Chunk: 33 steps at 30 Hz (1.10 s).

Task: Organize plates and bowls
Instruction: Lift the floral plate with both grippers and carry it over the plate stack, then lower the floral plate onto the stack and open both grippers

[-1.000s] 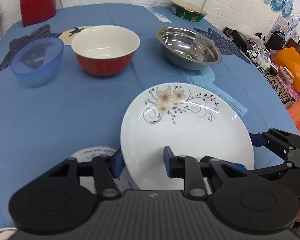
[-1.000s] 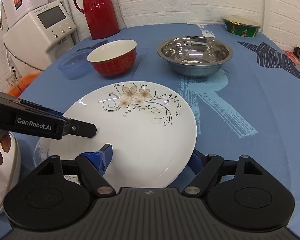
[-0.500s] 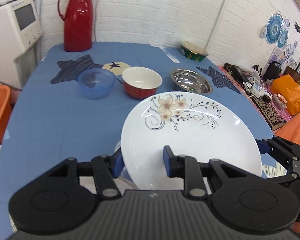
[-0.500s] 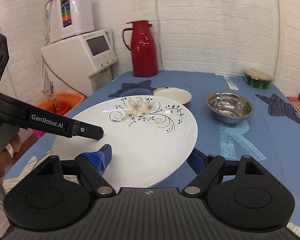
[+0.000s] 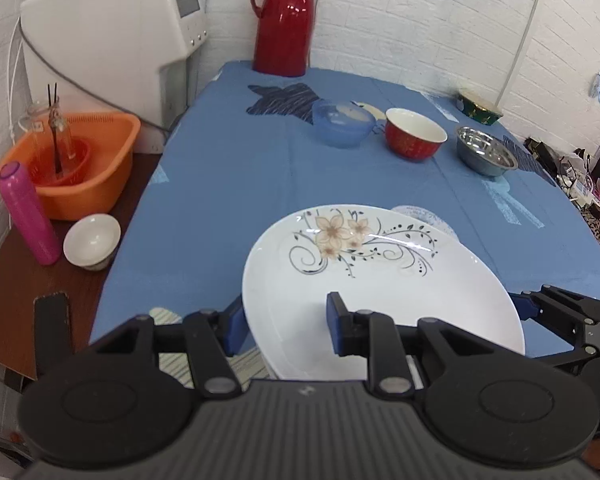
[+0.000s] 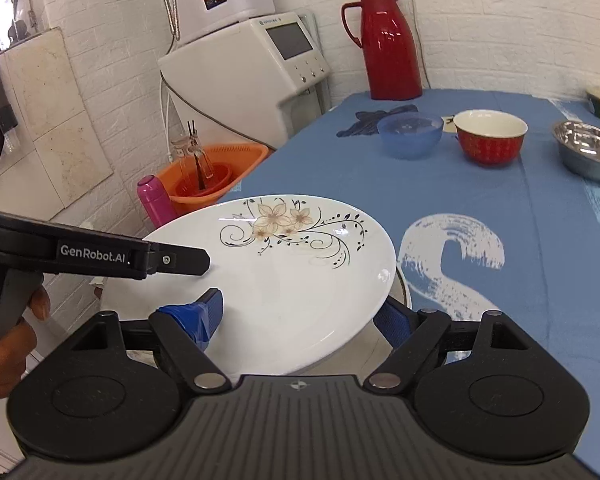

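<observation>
White plate [image 5: 380, 292] is hanging above the table [image 5: 240, 184]. Both grippers, left [image 5: 286, 322] and right [image 6: 300, 316], are clamping its rim

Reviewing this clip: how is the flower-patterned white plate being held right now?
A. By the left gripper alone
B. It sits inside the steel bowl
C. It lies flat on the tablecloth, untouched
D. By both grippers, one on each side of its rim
D: the left gripper and the right gripper each clamp the rim of the flower-patterned white plate, which is lifted above the blue tablecloth.
</observation>
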{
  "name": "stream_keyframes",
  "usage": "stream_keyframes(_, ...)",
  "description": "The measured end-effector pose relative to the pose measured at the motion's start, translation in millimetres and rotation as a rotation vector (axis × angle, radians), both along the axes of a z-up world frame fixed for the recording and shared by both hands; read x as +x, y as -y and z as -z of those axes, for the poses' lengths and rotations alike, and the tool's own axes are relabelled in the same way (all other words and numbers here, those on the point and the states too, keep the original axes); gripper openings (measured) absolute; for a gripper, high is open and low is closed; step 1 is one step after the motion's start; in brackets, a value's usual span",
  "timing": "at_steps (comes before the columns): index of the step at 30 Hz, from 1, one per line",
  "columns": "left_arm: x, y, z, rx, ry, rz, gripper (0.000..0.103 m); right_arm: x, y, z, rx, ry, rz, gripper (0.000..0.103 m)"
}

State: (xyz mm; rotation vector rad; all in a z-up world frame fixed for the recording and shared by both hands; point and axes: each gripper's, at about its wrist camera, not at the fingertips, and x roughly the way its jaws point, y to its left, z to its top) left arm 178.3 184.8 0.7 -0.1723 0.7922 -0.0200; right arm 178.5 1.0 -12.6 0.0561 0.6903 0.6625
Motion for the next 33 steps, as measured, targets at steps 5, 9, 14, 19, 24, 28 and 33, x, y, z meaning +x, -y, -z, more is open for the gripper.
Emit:
stream_keyframes(5, -2, 7, 23, 0.002, 0.015, 0.014, 0.023, -5, -2, 10, -0.059, 0.022, 0.032, 0.069)
stream_keyframes(9, -4, 8, 26, 0.006, 0.046, 0.019, 0.025, -7, -3, 11, -0.089, 0.046, 0.021, 0.069)
stream_keyframes(14, -8, 7, 27, -0.024, 0.051, 0.036, 0.052, -10, -4, 13, -0.109, 0.063, 0.003, 0.069)
stream_keyframes(19, -7, 3, 25, -0.047, 0.053, 0.036, 0.051, -7, 4, 13, -0.092, 0.039, 0.024, 0.070)
stream_keyframes(24, -10, 13, 10, -0.011, 0.105, 0.042, 0.055, -7, -2, 20, -0.149, 0.018, -0.017, 0.071)
stream_keyframes(28, -10, 20, 5, -0.002, 0.112, 0.050, 0.057, -13, -8, 20, -0.218, 0.054, -0.044, 0.069)
stream_keyframes(33, -11, 23, 2, -0.025, 0.100, 0.058, 0.058, -11, 29, 8, -0.087, 0.047, 0.030, 0.069)
